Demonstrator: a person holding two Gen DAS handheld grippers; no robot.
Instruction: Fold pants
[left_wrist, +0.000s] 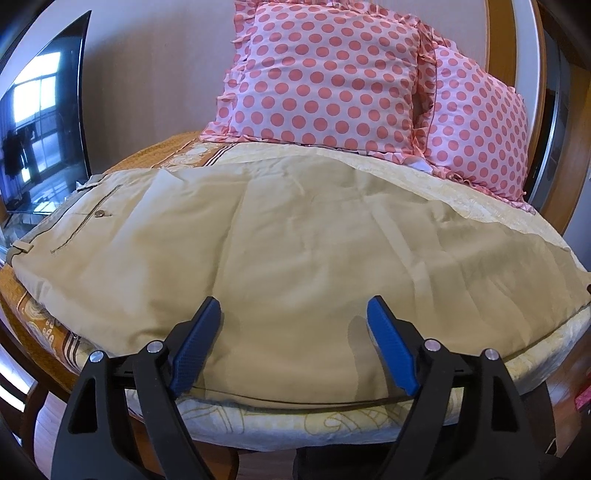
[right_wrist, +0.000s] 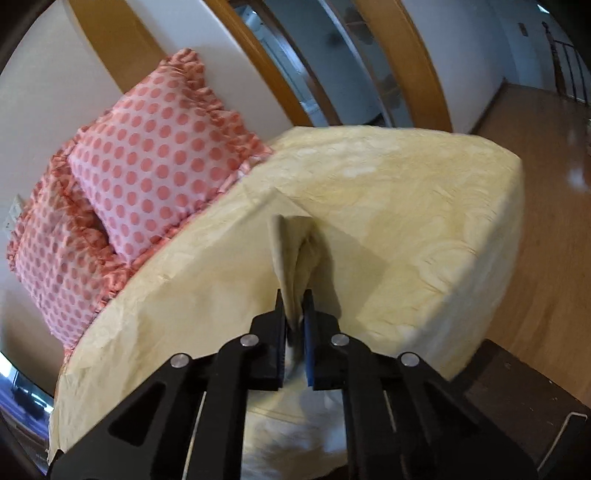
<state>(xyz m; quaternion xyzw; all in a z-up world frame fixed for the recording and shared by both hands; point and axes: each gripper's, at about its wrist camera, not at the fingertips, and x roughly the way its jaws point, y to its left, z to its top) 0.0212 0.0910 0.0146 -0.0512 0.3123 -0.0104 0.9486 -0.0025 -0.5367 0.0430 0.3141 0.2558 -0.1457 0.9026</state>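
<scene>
Beige pants (left_wrist: 266, 236) lie spread across the bed, waistband and buttoned back pocket (left_wrist: 98, 213) at the left. My left gripper (left_wrist: 293, 310) is open, its blue pads just above the pants' near edge, holding nothing. My right gripper (right_wrist: 294, 295) is shut on a pinched fold of the beige pants fabric (right_wrist: 291, 251), which stands up from between the pads above the bed. The rest of the pants is hidden in the right wrist view.
Two pink polka-dot pillows (left_wrist: 325, 74) (right_wrist: 155, 162) lean against the wall at the bed's far side. The pale yellow bedspread (right_wrist: 406, 192) covers the mattress. A dark TV screen (left_wrist: 44, 125) stands left. Wooden floor (right_wrist: 546, 155) and a door frame lie right.
</scene>
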